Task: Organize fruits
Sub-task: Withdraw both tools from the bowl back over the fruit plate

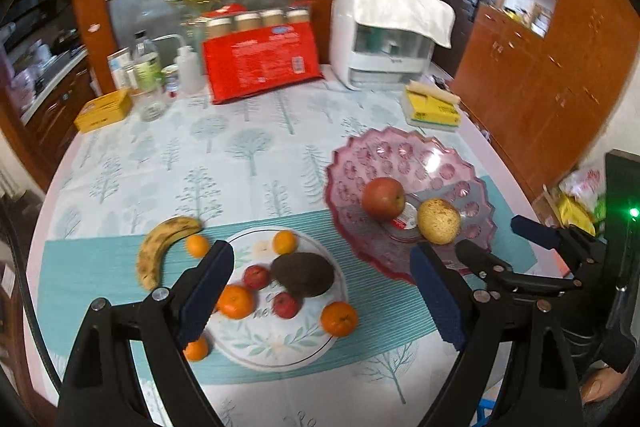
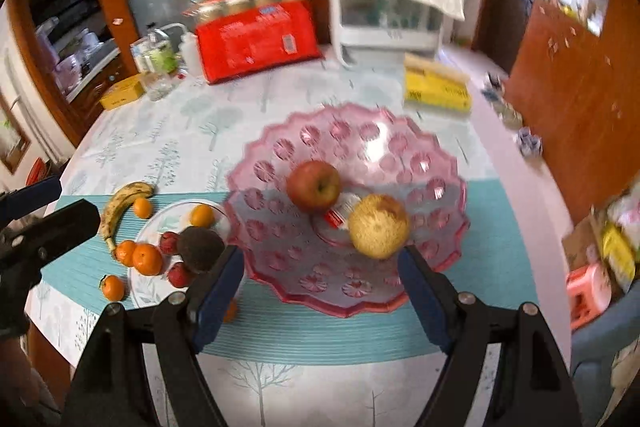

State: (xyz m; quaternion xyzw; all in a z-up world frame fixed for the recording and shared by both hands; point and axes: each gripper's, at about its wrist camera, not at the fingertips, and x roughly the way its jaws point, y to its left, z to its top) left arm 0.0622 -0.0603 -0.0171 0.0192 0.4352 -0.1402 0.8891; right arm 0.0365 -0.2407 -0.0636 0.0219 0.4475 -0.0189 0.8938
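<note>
1. The left gripper (image 1: 320, 295) has its fingers (image 1: 208, 291) wide apart with nothing between them, held clear above the white plate (image 1: 276, 351).
2. The right gripper (image 2: 320, 291) also has its fingers (image 2: 218, 301) spread wide and empty, above the near rim of the pink bowl (image 2: 420, 163).
3. On or just beside the plate lie five oranges, counted in the left view, one of them (image 1: 339, 318) at the plate's right rim; also two small red fruits (image 1: 285, 304) and one dark avocado (image 1: 303, 273).
4. One banana (image 1: 160, 247) lies on the teal mat (image 1: 92, 275), left of the plate.
5. The bowl holds one apple (image 2: 314, 185) and one pear (image 2: 378, 225), near each other.
6. Beyond the fruit the tabletop (image 1: 168, 155) is bare up to the boxes at its far edge.
</note>
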